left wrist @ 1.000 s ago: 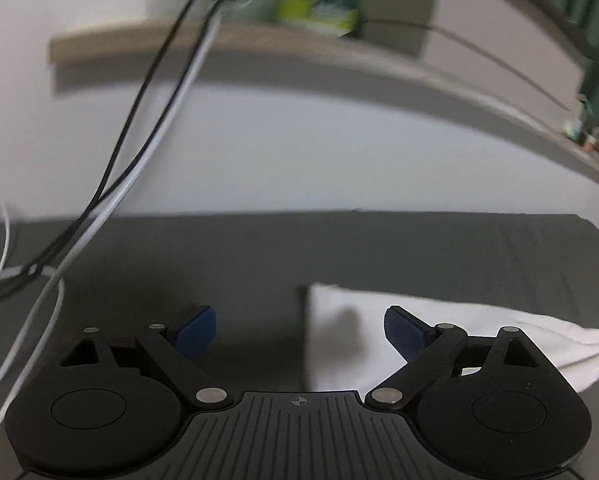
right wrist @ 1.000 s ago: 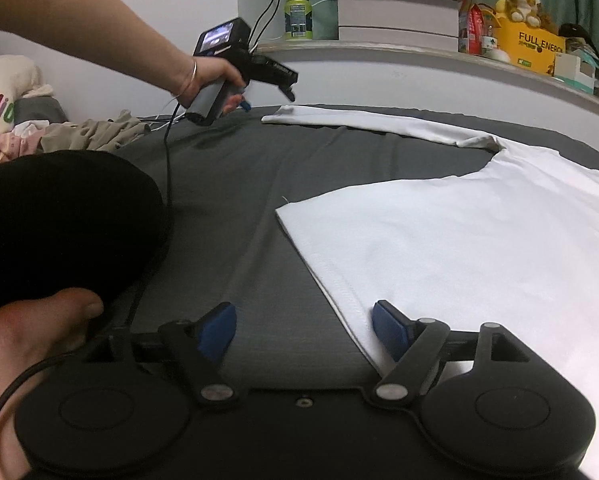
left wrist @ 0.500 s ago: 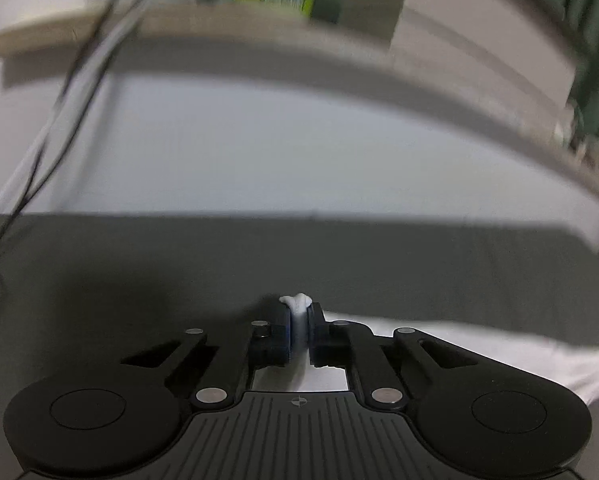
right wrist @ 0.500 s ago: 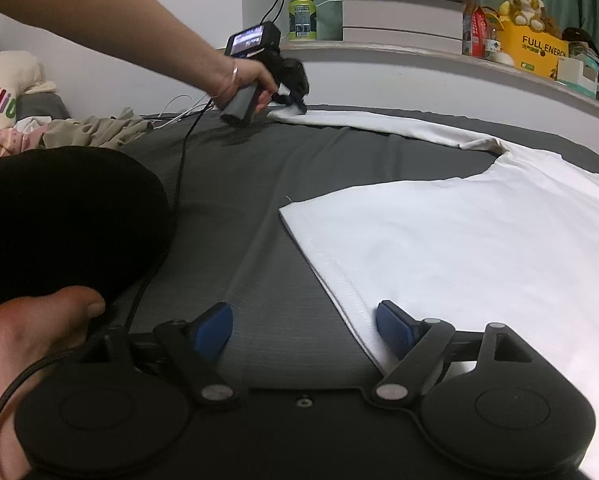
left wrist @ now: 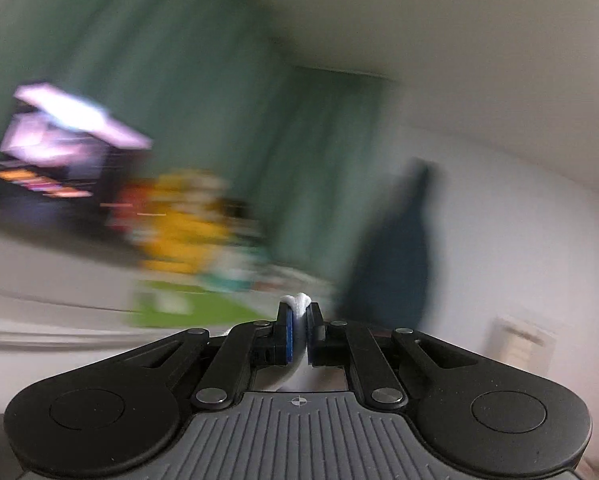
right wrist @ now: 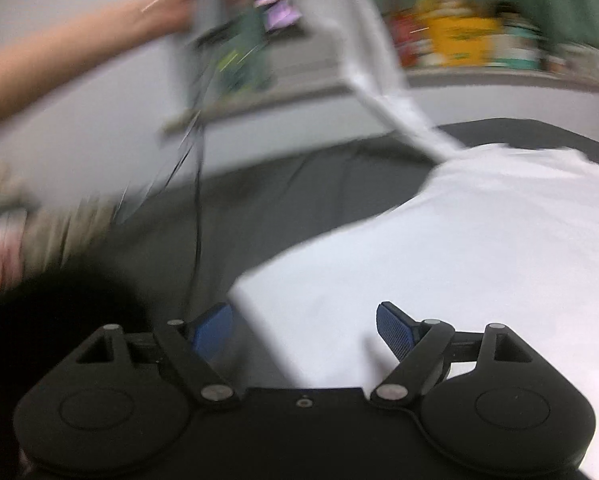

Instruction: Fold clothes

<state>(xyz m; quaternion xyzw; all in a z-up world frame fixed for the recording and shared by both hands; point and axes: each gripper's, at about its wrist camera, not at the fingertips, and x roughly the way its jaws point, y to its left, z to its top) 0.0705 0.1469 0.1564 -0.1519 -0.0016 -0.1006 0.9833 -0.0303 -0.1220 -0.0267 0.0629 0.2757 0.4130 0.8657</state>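
Dangling white sleeve (right wrist: 363, 52), shirt hem (right wrist: 259, 320) nearside

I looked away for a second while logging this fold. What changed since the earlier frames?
The left gripper closed on the white shirt's sleeve and lifted it off the dark bedsheet, so the sleeve now hangs stretched in the air. The right gripper stays open at the shirt's near corner, holding nothing; the shirt body still lies flat.
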